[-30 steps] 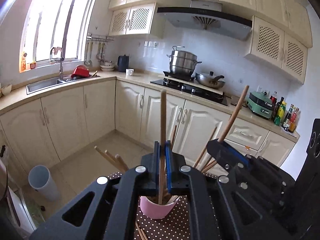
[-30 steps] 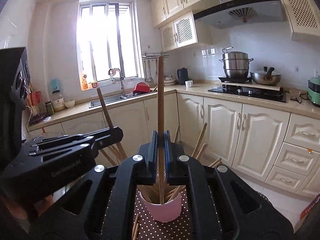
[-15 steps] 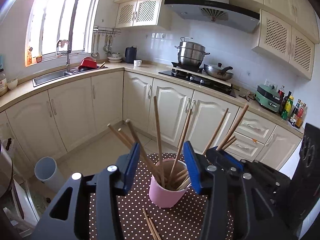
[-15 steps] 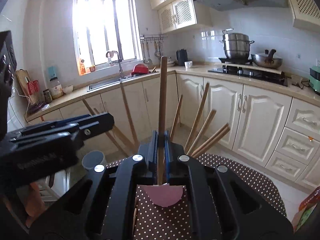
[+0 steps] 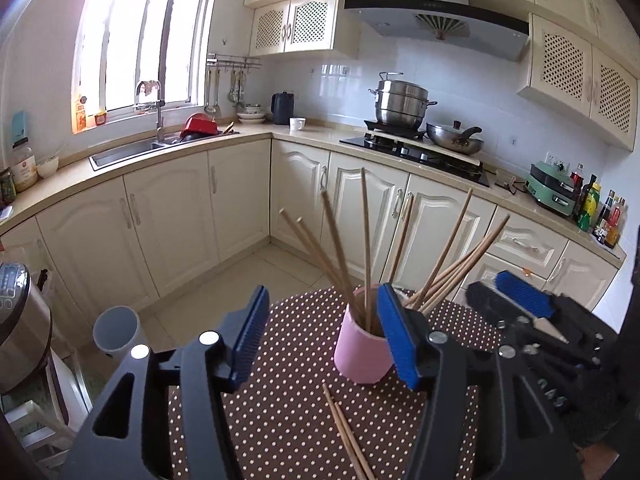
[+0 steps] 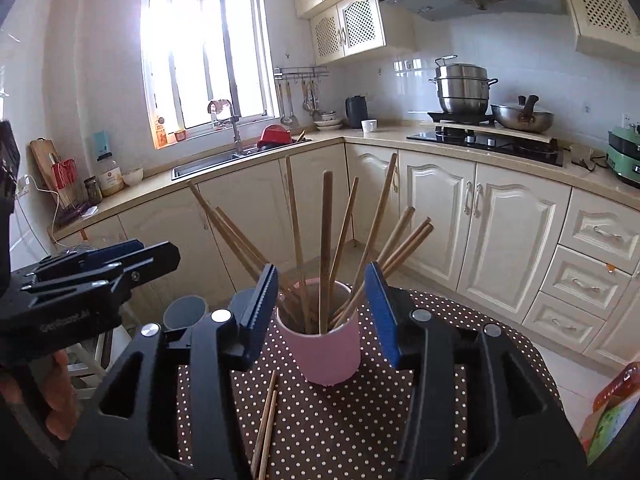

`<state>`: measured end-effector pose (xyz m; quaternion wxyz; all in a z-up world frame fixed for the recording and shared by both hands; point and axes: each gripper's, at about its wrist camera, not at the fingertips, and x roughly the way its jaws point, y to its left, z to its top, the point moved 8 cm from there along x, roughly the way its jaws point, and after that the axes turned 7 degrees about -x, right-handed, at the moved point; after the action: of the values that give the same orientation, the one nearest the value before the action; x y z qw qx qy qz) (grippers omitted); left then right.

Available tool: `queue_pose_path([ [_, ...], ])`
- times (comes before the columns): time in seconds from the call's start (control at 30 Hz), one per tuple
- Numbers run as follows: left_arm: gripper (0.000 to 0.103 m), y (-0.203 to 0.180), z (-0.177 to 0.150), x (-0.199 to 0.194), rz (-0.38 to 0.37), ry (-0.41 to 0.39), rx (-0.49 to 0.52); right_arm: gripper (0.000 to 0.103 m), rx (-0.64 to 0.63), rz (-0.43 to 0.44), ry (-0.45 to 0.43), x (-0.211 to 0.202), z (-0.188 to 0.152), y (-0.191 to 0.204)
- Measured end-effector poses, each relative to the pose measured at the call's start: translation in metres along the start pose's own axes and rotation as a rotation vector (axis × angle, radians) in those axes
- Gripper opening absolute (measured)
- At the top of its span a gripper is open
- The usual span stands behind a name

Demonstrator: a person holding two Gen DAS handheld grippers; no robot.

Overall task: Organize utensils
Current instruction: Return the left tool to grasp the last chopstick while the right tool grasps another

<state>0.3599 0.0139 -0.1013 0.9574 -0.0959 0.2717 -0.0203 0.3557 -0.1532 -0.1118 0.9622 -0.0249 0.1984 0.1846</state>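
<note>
On the polka-dot cloth [image 5: 280, 420] covering a small round counter stands a pink cup [image 6: 326, 350], upright, with a fan of wooden chopsticks [image 6: 325, 248] leaning out of it in several directions. Two more loose chopsticks [image 6: 266, 428] lie flat on the cloth just in front of the cup, side by side and touching each other.

From the right wrist view, the right tongs [image 6: 322, 308] stand with their blue pads apart, one on each side of the cup's rim; their jaws have just been opening, and no pad presses on the cup or on any stick. From the left wrist view, the left tongs [image 5: 320, 332] are likewise spread wide, having just been opening, with nothing gripped; the cup sits toward the right-hand pad, which overlaps its edge in the picture. A person's hand [image 6: 60, 396] holds the left tongs' handle at the lower left of the right view.

Behind, a grey bin [image 5: 116, 330] sits on the floor beside the cream cabinets.
</note>
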Motion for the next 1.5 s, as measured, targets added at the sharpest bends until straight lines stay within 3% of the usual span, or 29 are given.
queue_pose_path([
  [0.2, 0.057, 0.02, -0.034, 0.002, 0.004, 0.075, -0.028, 0.045, -0.01, 0.003, 0.065, -0.011, -0.032, 0.005],
  [0.57, 0.057, 0.041, -0.109, 0.017, 0.027, 0.231, -0.028, 0.045, -0.074, 0.121, 0.394, 0.032, -0.136, 0.053],
  [0.63, 0.057, 0.044, -0.12, 0.021, 0.033, 0.256, -0.029, 0.035, -0.075, 0.136, 0.44, 0.039, -0.149, 0.058],
  [0.77, 0.057, 0.05, -0.134, 0.027, 0.047, 0.287, -0.023, 0.034, -0.092, 0.134, 0.489, 0.047, -0.164, 0.062],
  [1.2, 0.057, 0.057, -0.148, 0.051, 0.066, 0.347, -0.035, 0.032, -0.137, 0.113, 0.545, 0.08, -0.18, 0.067],
  [1.27, 0.057, 0.058, -0.149, 0.056, 0.072, 0.355, -0.033, 0.028, -0.153, 0.105, 0.547, 0.09, -0.177, 0.073],
  [1.33, 0.057, 0.057, -0.151, 0.062, 0.076, 0.371, -0.032, 0.012, -0.167, 0.101, 0.544, 0.095, -0.174, 0.076],
  [1.5, 0.057, 0.044, -0.157, 0.082, 0.042, 0.428, -0.047, 0.006, -0.164, 0.126, 0.544, 0.105, -0.166, 0.072],
])
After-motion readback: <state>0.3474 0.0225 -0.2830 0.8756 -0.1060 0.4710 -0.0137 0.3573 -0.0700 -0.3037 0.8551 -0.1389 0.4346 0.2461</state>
